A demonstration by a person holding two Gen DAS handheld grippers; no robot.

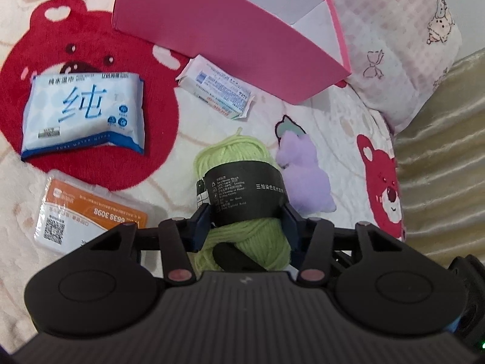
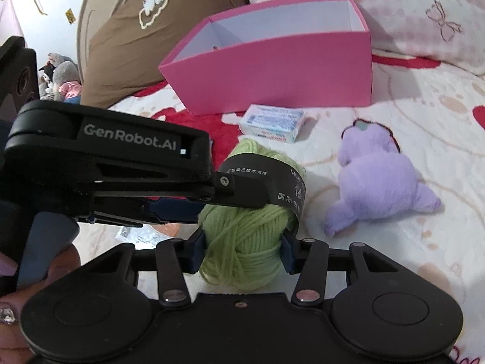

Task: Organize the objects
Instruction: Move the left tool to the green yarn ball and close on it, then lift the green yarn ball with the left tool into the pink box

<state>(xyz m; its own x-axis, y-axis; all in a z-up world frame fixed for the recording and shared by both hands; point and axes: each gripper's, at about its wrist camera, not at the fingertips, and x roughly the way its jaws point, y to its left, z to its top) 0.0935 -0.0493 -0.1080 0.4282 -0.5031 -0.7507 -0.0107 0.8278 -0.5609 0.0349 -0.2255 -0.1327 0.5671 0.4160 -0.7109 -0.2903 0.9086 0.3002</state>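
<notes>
Currently: 1 green yarn ball (image 1: 242, 188) on the bedspread (image 1: 327, 115), clamped by both the left gripper (image 1: 247, 221) and right gripper (image 2: 242, 250); long axis points toward the pink box (image 2: 272, 69) beyond.

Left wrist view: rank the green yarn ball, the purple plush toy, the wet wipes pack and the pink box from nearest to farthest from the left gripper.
1. Green yarn ball: between the left gripper's jaws.
2. Purple plush toy: just right of the yarn.
3. Wet wipes pack: upper left, on the red bear mat.
4. Pink box: top, farthest.
</notes>
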